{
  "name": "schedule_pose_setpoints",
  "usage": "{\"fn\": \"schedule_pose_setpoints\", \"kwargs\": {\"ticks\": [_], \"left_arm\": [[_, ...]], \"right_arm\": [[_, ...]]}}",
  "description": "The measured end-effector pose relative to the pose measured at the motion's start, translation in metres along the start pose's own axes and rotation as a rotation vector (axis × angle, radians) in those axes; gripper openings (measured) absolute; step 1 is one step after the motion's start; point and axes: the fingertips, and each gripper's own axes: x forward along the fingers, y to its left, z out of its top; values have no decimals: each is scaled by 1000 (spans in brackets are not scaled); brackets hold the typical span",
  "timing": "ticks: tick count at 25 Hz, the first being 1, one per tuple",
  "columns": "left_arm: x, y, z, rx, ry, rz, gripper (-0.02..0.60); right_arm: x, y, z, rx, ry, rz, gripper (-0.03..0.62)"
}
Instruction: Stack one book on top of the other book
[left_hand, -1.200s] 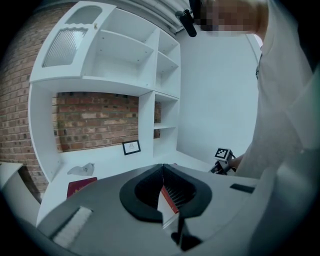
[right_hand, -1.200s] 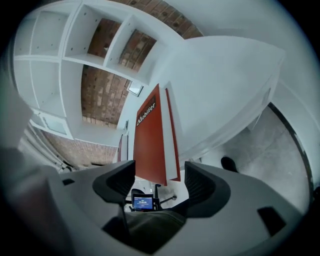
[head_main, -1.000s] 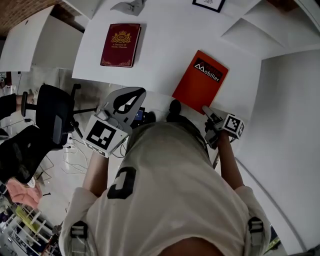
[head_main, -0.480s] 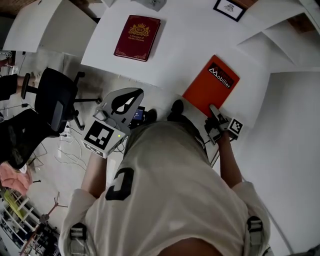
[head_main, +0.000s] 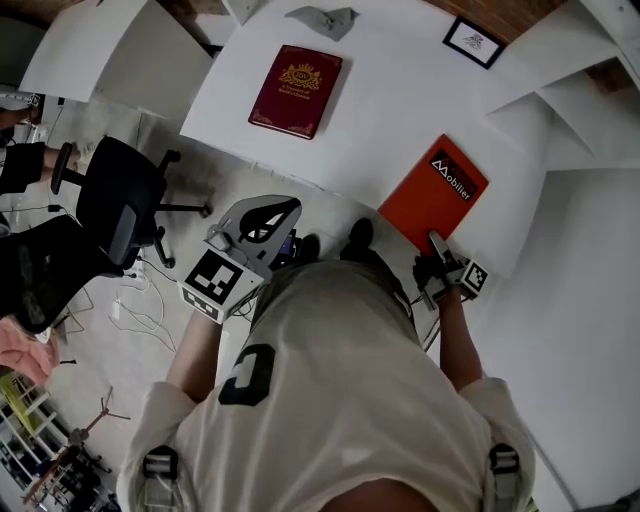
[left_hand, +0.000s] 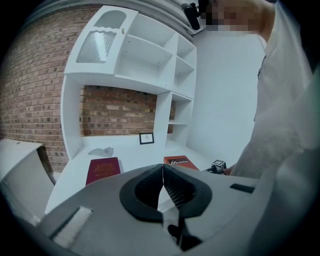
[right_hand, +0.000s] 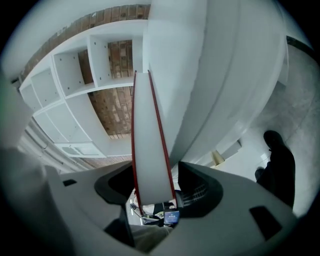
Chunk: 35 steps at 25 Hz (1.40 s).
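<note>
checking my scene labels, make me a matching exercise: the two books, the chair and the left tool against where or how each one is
Things:
1. dark red hardback book with gold emblem
2. orange book with white lettering
3. black office chair
4. left tool

Places or states:
A. on the floor, beside the white desk
B. jaws together, nothing between them
C. right side of the white desk, at its near edge
D. left side of the white desk

Pairs: 1-D, 2-C, 3-A, 4-B
</note>
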Motion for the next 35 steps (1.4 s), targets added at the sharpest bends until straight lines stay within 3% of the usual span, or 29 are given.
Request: {"fn": "schedule_pose_setpoints", "kwargs": {"ticks": [3,14,28,35], "left_arm": [[-1,2,-2,4,-6,-3,5],[-26,21,-6,1,-69,22,5],[-73,42,-21,-10,-148,21,5],[-96,48,-37,-29,-165,-6,5]], "right_arm": [[0,1,-1,-7,2,-15,216],[-13,6,-13,-57,-29,-82,192],[-20,33,-35,-107,-180,-75,163],[-9,42,-57,-136,-208,-65,163]]}}
